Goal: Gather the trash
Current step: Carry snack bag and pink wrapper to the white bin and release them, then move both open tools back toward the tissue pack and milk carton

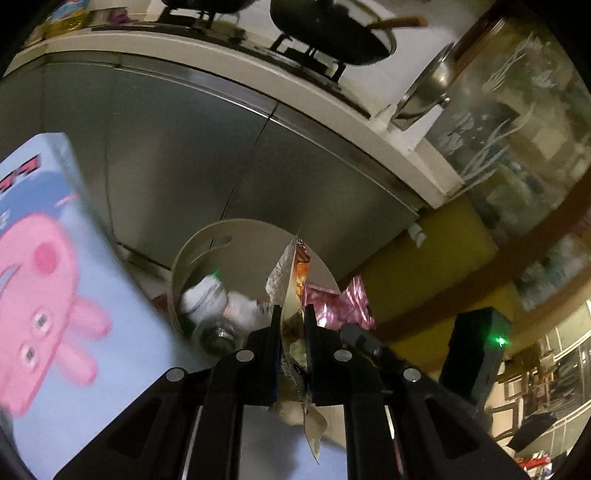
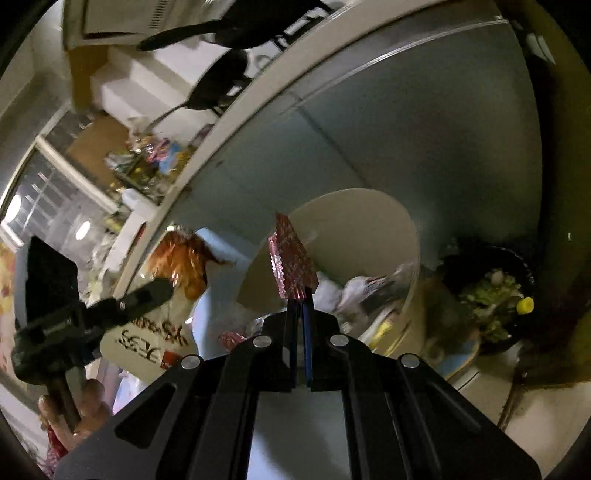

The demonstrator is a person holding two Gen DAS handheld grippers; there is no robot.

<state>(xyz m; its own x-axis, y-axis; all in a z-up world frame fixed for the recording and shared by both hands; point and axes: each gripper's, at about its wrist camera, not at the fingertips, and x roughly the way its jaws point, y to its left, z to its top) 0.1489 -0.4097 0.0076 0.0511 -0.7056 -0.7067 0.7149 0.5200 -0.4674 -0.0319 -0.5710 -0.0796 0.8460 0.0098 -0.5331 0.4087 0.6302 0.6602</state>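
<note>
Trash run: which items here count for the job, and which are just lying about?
Job:
- orange snack wrapper in left claw
- pink foil wrapper in right claw
- beige bin

Lying about:
- black wok
- steel bowl
- pig-print box

A crumpled snack wrapper, silver inside and orange-printed outside, stands upright, pinched in the left claw; a pink foil wrapper with a zigzag edge stands upright in the right claw (pressed flat between the pads); both hang above the open beige bin on the floor, which holds a clear plastic bottle and crumpled paper.
</note>
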